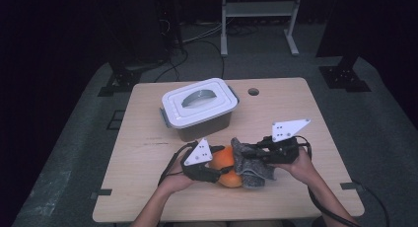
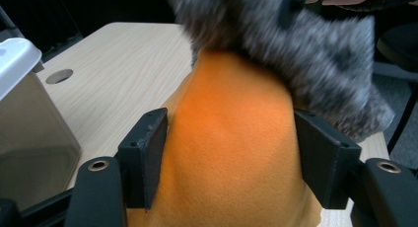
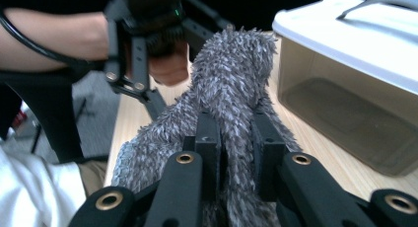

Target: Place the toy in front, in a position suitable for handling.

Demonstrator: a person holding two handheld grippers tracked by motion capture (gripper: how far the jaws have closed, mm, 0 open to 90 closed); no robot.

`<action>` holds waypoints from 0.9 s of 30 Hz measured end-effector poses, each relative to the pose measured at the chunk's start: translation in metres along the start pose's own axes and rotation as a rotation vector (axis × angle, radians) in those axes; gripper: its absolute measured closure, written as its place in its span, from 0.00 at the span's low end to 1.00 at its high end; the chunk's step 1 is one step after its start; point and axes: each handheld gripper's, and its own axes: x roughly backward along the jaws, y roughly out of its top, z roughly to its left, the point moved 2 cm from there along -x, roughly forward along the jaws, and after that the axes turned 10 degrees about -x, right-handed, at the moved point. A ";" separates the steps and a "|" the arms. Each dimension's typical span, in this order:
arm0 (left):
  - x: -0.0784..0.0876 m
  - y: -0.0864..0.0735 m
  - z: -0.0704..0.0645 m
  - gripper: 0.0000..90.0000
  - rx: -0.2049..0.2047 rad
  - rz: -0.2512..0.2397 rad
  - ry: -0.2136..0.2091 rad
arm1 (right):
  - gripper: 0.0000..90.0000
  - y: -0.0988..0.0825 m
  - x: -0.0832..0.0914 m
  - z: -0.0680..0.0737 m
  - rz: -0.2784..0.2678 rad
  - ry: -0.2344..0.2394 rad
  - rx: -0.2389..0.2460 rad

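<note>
The orange cloth (image 1: 226, 164) lies on the desk (image 1: 148, 153) just in front of the lidded box (image 1: 199, 108), under the grey fuzzy cloth (image 1: 249, 163). The left gripper (image 2: 229, 143) has its jaws around the orange fold, touching it; the right gripper (image 3: 235, 153) pinches the grey cloth. Pulling them apart slowly, away from the box, should separate them; open desk lies left and right.

Wooden table (image 1: 148, 187): lidded box (image 1: 199, 108), orange cloth (image 1: 226, 160), grey cloth (image 1: 249, 163).
</note>
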 end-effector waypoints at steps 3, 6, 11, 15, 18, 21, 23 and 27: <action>0.001 -0.007 0.004 0.27 0.019 -0.023 -0.022 | 0.86 -0.016 -0.005 -0.006 0.028 -0.009 -0.020; 0.005 -0.011 0.008 0.18 0.024 -0.059 -0.026 | 0.86 -0.028 -0.006 -0.009 0.039 -0.009 -0.041; 0.004 -0.025 0.016 0.12 0.114 -0.082 -0.070 | 0.86 -0.038 -0.004 -0.011 0.039 -0.005 -0.066; 0.003 -0.020 0.011 0.30 0.078 -0.054 -0.061 | 0.86 -0.039 -0.001 -0.012 0.057 -0.018 -0.061; 0.000 -0.011 0.006 0.32 0.059 -0.032 -0.045 | 0.86 -0.026 0.009 -0.008 0.002 -0.014 -0.054; -0.003 -0.006 0.002 0.31 0.051 -0.034 -0.043 | 0.86 -0.011 0.013 -0.003 -0.029 -0.010 -0.023; -0.004 -0.002 0.000 0.29 0.026 -0.021 -0.042 | 0.86 -0.007 0.008 -0.001 0.011 -0.024 0.001; 0.000 -0.011 0.006 0.17 0.038 -0.059 -0.057 | 0.86 -0.019 0.005 -0.006 0.032 -0.033 -0.009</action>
